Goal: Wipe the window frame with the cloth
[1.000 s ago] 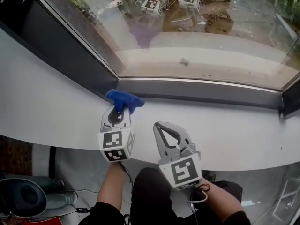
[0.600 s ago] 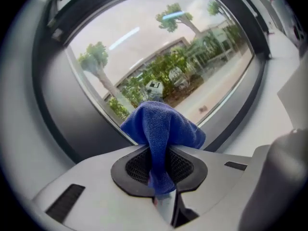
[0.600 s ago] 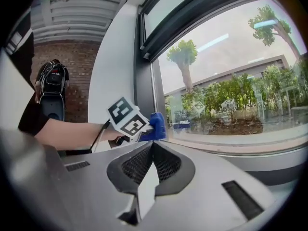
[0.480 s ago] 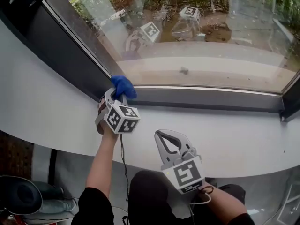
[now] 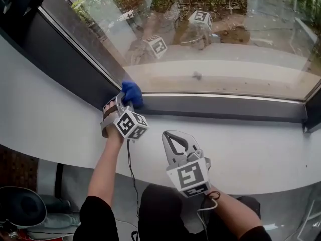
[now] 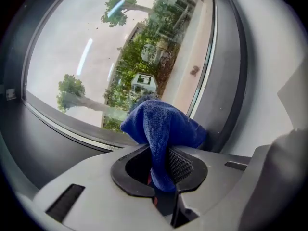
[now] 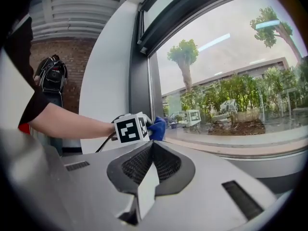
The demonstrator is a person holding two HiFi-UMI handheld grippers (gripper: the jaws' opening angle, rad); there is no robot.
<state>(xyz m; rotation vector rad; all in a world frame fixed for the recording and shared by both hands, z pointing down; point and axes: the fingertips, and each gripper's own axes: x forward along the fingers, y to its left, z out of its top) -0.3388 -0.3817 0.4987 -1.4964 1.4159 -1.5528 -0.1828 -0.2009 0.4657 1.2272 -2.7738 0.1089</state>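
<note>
The cloth (image 5: 132, 94) is blue, finely woven and bunched into a wad. It is pinched between the jaws of the left gripper (image 5: 122, 103) and bulges out past their tips. The window frame (image 5: 215, 106) is dark grey. The wad sits against its lower left corner, straight ahead of that gripper, while the bottom rail runs well ahead of the right gripper (image 5: 169, 137).

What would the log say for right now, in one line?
left gripper: shut on cloth | cloth: at corner of frame | right gripper: shut, empty, over sill
</note>
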